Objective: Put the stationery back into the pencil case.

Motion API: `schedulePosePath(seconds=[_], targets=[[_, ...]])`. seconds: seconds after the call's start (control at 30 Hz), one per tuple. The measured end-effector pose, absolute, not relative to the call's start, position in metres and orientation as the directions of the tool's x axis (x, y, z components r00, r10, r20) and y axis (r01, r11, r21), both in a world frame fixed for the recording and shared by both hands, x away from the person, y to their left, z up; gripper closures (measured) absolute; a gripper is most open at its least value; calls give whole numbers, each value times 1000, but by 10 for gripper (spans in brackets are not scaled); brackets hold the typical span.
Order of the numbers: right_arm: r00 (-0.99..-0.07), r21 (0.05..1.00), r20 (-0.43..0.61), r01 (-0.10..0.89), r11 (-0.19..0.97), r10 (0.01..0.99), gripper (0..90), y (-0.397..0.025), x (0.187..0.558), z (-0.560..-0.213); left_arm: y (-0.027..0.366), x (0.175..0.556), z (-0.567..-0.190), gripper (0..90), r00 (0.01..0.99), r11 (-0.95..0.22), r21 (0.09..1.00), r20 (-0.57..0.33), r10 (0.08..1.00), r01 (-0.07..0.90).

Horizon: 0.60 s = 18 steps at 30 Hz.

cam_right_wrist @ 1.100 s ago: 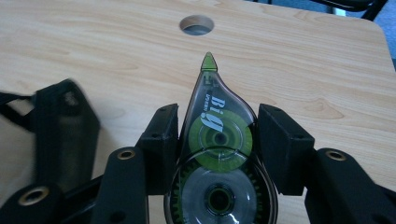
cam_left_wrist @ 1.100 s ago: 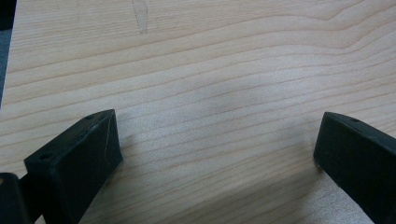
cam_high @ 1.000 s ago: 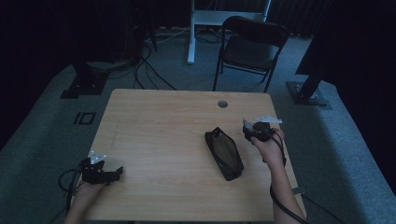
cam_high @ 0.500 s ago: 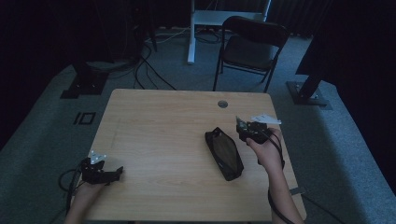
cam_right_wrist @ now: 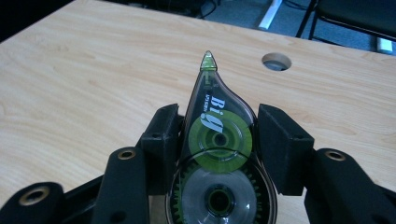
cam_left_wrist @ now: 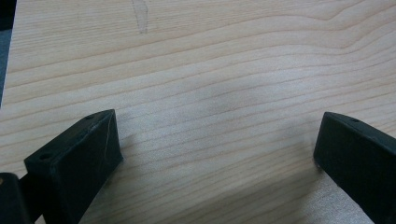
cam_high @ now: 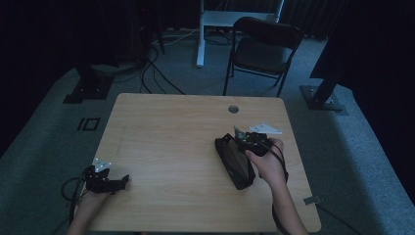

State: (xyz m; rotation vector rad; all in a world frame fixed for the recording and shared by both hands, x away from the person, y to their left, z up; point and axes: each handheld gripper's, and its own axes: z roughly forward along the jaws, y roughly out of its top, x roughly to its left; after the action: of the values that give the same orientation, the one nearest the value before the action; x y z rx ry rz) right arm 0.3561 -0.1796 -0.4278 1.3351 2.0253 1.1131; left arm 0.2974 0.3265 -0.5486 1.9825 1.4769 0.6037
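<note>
Your right gripper (cam_right_wrist: 217, 140) clamps the correction tape (cam_right_wrist: 217, 154) just beside the black pouch (cam_high: 235, 161); your left gripper (cam_left_wrist: 217, 154) is open over the table (cam_left_wrist: 210, 70)

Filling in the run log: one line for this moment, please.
right gripper: shut on correction tape, above black pouch | left gripper: open, empty, on table

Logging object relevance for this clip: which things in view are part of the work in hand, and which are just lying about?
In use:
- clear teardrop-shaped correction tape dispenser with green reels, clamped in the right gripper
- black zip pouch beside it

Lying about:
- black folding chair
- left gripper, open, idle on the light wooden table
</note>
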Motion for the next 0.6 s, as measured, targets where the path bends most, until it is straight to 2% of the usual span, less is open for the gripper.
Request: schedulePosePath(seconds=[0.6], targets=[[-422, 751, 68, 618, 232, 904, 501, -156, 371, -466, 327, 297, -549, 7, 283, -213, 689, 12, 959, 693]])
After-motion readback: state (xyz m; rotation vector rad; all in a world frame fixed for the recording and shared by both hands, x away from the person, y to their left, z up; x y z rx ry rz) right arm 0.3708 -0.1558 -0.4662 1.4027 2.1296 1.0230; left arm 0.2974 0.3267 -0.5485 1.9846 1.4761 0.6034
